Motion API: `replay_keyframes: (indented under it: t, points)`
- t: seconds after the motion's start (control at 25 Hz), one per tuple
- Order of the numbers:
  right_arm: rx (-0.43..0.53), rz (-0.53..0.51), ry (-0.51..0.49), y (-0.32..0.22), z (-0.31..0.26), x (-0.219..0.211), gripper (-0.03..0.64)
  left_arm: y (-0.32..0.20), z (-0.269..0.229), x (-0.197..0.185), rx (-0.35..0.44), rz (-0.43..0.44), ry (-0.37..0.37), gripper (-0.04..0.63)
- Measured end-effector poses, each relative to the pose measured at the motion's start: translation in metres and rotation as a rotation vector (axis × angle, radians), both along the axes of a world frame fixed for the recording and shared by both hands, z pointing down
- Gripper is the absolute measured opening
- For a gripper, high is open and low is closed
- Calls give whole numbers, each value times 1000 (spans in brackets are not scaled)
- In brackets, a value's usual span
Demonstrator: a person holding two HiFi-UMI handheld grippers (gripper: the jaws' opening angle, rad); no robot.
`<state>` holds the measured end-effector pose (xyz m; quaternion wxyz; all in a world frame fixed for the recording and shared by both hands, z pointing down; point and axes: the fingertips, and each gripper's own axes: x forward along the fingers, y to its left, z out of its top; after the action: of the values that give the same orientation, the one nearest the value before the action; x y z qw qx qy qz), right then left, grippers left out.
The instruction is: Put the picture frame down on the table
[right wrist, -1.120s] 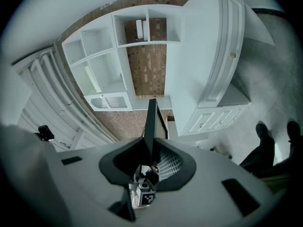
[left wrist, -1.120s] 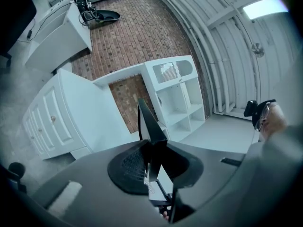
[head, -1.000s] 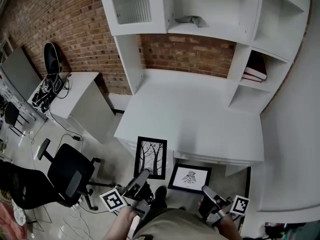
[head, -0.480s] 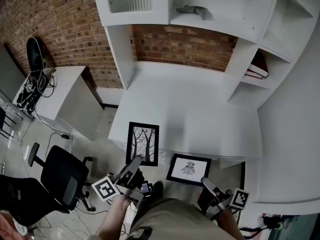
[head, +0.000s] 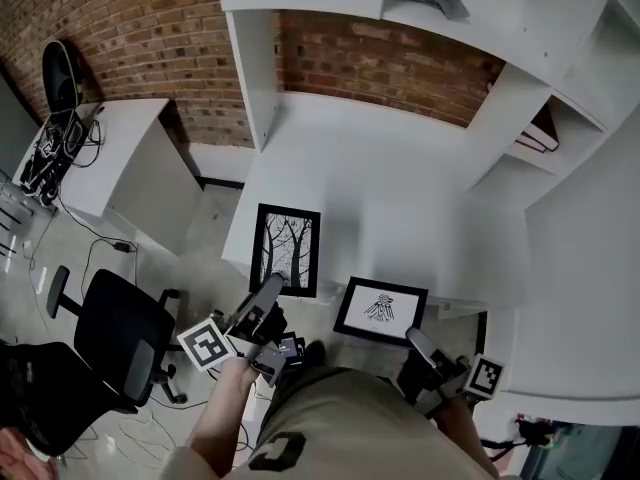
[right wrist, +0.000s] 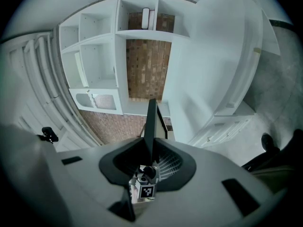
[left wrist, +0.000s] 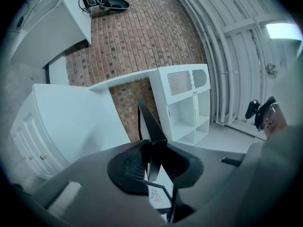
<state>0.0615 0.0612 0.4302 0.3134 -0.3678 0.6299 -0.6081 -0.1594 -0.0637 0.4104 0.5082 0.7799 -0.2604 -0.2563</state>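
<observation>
the left tongs [head: 268, 293] are nearly closed, pinched on the lower edge of the black rectangular picture frame with a print of bare trees [head: 287, 250]. in the left gripper view that frame [left wrist: 147, 122] runs out edge-on from between the jaws. the right tongs [head: 420, 346] are clamped the same way on the rim of a second black picture frame with a small drawing on white [head: 381, 311], which is also edge-on in the right gripper view [right wrist: 151, 122].

both frames are held up at the near side of the white tabletop [head: 400, 198]. the tree frame is over its near-left corner and the drawing frame is at the near edge. neither appears to rest on it yet.

the main risk is the grip. each frame is held by one thin edge, with most of its weight out beyond the jaws, so a quick tilt or a bump could make it pivot or slide out. a frame lowered where it hangs now would land partly off the tabletop and could tip to the grey floor [head: 215, 228]. the frames are near each other, so their corners could knock together as they go down. letting go before a frame lies flat would drop it hard.
</observation>
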Motion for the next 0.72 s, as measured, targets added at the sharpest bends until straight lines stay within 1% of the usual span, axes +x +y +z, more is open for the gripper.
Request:
replay_keyframes:
  t: [0.16, 0.4, 0.56, 0.72]
  points:
    - [-1, -20, 21, -23, 2, -18, 66, -33, -6, -16, 48, 7, -8, 55]
    - [-35, -16, 18, -36, 10, -30, 66, -62, -1, -36, 25, -16, 3, 55]
    - [-46, -23, 9, -48, 13, -30, 66, -80, 3, -33, 18, -5, -21, 55]
    - [-60, -40, -6, -65, 20, -25, 66, -97, 13, -20, -6, 1, -44, 55]
